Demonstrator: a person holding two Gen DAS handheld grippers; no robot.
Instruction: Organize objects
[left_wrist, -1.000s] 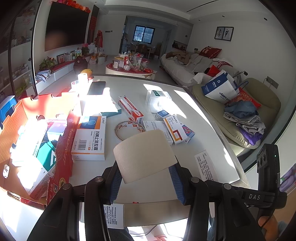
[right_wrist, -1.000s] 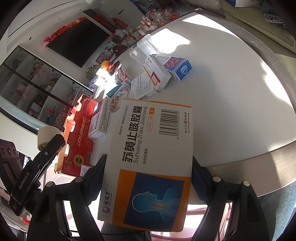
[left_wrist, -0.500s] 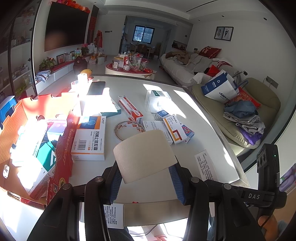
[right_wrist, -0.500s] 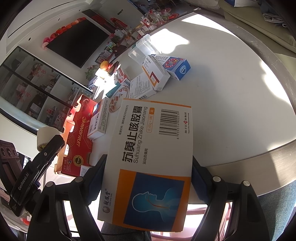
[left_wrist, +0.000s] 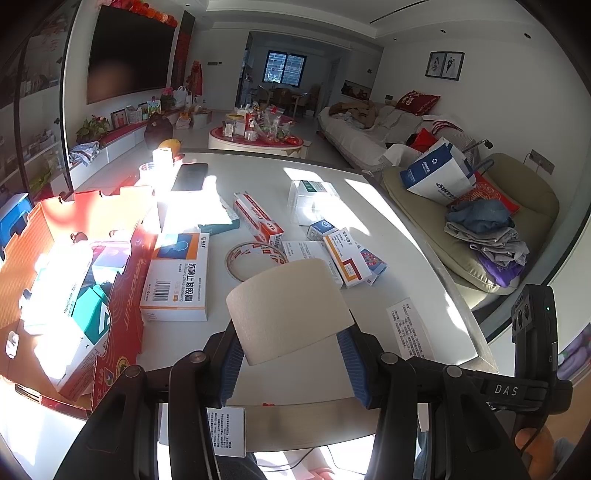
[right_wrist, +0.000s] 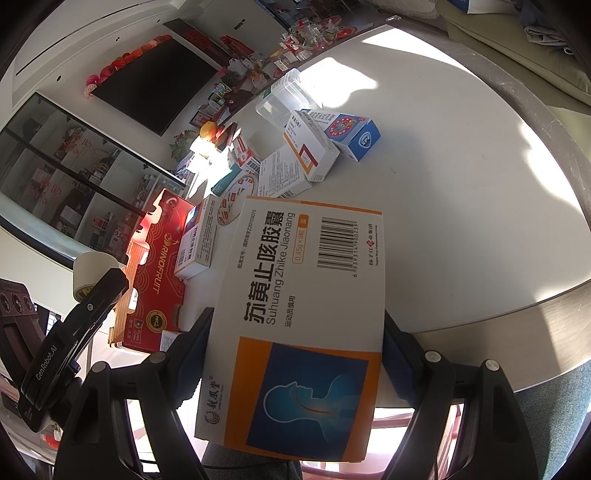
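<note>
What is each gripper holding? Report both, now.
Left gripper: closed on a roll of beige tape.
Right gripper: closed on an orange-and-white medicine box.

a bright living room with white walls holds a dark television (left_wrist: 129, 55) on the left wall and a window (left_wrist: 284, 67) far back. a sofa (left_wrist: 369, 129) lines the right side beneath two framed pictures (left_wrist: 444, 65), and hard sunlight falls in patches.
</note>
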